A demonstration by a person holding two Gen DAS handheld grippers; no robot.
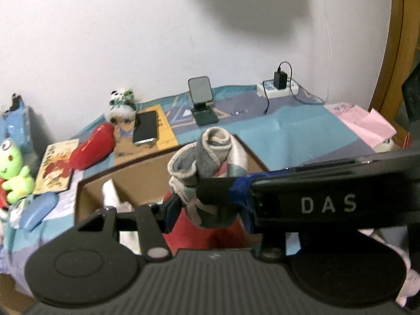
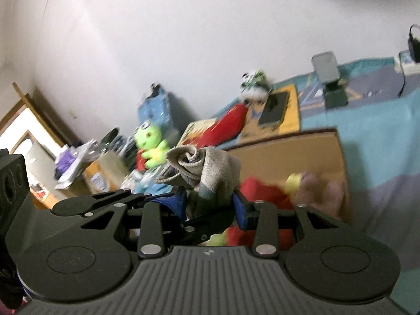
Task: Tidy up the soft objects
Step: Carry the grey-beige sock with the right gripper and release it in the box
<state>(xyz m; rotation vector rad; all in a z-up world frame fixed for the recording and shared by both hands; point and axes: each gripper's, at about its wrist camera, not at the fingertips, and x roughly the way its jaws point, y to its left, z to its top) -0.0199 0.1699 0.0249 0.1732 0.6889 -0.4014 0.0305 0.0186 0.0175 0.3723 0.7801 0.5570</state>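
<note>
Both your tongs are closed on the same rolled grey-and-beige sock bundle. The left tongs pinch its lower part, with the roll standing up past the fingertips. The right tongs clamp it from the other side; in the left wrist view the right tool's black body crosses just in front of the bundle.

The bundle's long axis runs roughly upright, and it hangs directly over the open brown cardboard box, which lies straight below and ahead of both tongs. Red plush already lies inside the box.

My judgement: the drop is straight down, so either tongs could release; the left seems better centred over the box.
</note>
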